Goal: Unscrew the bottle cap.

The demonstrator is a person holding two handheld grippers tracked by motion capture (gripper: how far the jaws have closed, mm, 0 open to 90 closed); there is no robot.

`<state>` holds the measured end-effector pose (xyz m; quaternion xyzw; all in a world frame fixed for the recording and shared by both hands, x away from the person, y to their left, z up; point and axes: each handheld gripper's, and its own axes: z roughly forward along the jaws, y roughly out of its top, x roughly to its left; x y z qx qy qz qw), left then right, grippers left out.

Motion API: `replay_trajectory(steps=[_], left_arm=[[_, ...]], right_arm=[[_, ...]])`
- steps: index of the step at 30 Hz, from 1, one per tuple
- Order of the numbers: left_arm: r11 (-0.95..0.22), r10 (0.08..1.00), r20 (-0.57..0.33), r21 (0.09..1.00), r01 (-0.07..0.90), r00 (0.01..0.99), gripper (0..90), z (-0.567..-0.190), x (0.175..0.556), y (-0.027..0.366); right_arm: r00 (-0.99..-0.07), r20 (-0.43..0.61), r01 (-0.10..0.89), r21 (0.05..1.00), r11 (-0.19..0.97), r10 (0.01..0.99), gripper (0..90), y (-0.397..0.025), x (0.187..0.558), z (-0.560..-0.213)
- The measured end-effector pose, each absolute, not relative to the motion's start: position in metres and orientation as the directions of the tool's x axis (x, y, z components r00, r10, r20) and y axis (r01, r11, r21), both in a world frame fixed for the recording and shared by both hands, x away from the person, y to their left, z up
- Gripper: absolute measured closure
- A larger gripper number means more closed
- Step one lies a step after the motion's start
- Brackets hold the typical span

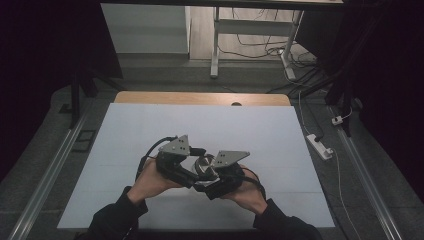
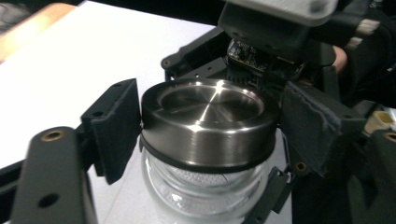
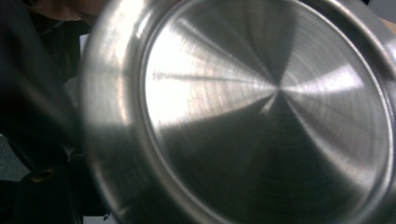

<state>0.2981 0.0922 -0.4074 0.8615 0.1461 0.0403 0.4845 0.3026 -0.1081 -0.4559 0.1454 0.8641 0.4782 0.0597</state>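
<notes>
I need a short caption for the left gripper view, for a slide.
Black jaws flank the steel lid of a glass jar above a white table.

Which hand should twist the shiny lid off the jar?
Probably the left gripper: its fingers sit on either side of the metal lid of the glass jar. The right gripper faces the lid's top.

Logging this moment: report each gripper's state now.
Left gripper: jaws against the steel lid of the glass jar.
Right gripper: cannot tell.
</notes>
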Motion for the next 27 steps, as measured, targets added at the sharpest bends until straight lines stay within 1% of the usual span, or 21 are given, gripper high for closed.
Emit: replay_trajectory(steps=[6,13,17,19,23,27], left_arm=[[-0.541,0.272,-0.063,0.815,0.207,0.960,18.5,-0.410,0.301,0.084],[-0.575,0.273,-0.045,0.793,0.200,0.961,19.0,-0.412,0.301,0.078],[-0.571,0.288,-0.038,0.795,0.204,0.957,19.9,-0.409,0.300,0.078],[-0.547,0.301,-0.035,0.812,0.203,0.953,20.1,-0.408,0.299,0.080],[-0.502,0.301,-0.055,0.839,0.207,0.952,20.1,-0.402,0.299,0.086],[-0.505,0.307,-0.044,0.839,0.202,0.951,20.1,-0.402,0.297,0.086]], right_arm=[[-0.957,0.035,0.185,0.838,0.513,0.287,14.4,-0.104,0.300,-0.457],[-0.958,0.033,0.184,0.832,0.523,0.284,14.4,-0.103,0.299,-0.458],[-0.958,0.029,0.181,0.834,0.522,0.287,14.4,-0.103,0.299,-0.458],[-0.957,0.027,0.180,0.837,0.516,0.290,14.4,-0.104,0.300,-0.456],[-0.955,0.023,0.177,0.843,0.508,0.296,14.5,-0.107,0.301,-0.455],[-0.956,0.018,0.172,0.843,0.509,0.293,14.5,-0.107,0.300,-0.454]])
